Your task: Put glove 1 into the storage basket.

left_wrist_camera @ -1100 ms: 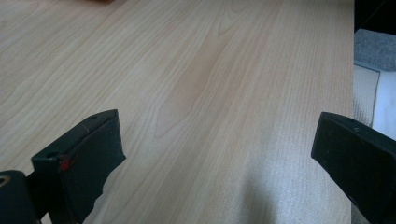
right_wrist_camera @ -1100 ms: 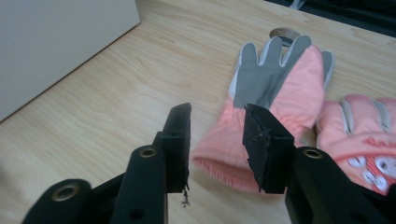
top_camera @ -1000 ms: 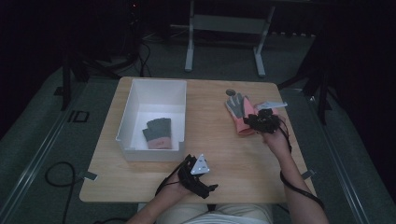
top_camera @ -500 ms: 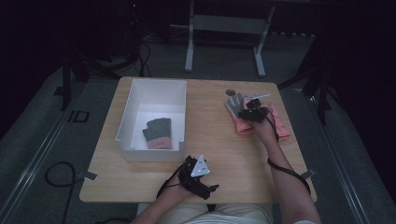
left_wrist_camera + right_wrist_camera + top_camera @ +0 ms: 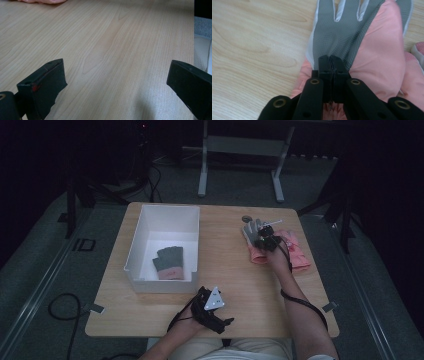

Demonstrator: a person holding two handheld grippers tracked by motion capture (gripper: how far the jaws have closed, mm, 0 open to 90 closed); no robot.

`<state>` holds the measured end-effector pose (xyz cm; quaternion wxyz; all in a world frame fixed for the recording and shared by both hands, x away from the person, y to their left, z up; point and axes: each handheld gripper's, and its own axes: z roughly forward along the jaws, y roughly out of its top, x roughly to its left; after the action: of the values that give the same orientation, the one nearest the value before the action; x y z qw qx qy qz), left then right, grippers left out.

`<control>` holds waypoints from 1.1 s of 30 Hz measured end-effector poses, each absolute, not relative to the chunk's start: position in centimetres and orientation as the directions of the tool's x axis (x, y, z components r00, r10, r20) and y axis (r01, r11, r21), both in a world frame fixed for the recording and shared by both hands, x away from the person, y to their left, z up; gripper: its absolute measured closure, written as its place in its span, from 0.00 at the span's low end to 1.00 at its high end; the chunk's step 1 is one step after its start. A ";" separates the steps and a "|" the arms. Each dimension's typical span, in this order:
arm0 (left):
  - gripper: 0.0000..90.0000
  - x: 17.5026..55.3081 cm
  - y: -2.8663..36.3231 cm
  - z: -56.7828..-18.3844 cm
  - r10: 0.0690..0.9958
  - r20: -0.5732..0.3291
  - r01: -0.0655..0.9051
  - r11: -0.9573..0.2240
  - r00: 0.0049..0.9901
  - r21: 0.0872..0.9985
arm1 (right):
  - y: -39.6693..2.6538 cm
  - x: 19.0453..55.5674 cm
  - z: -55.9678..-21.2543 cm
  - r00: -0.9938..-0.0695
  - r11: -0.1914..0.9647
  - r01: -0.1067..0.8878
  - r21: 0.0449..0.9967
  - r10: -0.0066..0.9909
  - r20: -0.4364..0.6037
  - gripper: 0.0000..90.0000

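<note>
The right hand-held gripper (image 5: 263,239) is seen in the high view at the far right part of the counter (image 5: 235,270), over a pile of gloves. In the right gripper view the right hand-held gripper (image 5: 329,60) is shown with its jaws pressed together, having just been closing, and a fold of the grey-and-pink glove (image 5: 352,37) is pinched between them near the cuff end of its grey palm. The grey-and-pink glove (image 5: 251,231) is laid flat, its grey fingers pointed toward the far edge of the counter, and a second pink glove (image 5: 298,255) is noted beside and partly beneath it, toward the right edge. A small dark round object (image 5: 246,218), too small to identify, is noted just beyond the fingertips. The left hand-held gripper (image 5: 212,304) is rested at the near edge of the counter, well apart from the gloves. In the left gripper view the left hand-held gripper (image 5: 117,82) is recorded with jaws spread wide and nothing but bare wood grain between them. A white bin (image 5: 145,235) is placed on the left half of the counter, and a dark glove with a pink cuff (image 5: 169,262) is seen lying on its floor, toward the near wall.
</note>
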<state>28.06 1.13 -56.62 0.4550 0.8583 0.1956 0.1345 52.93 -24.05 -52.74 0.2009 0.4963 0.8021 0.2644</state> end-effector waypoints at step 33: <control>0.02 27.9 1.6 -56.5 0.465 0.078 0.181 -0.486 0.882 0.855 | -20.9 37.3 -49.4 -0.332 0.101 0.669 0.737 0.927 0.174 0.99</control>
<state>27.91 1.59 -56.45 0.4701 0.8484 0.1903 0.1514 37.29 -20.91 -49.39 0.1700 0.5524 0.7222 0.3800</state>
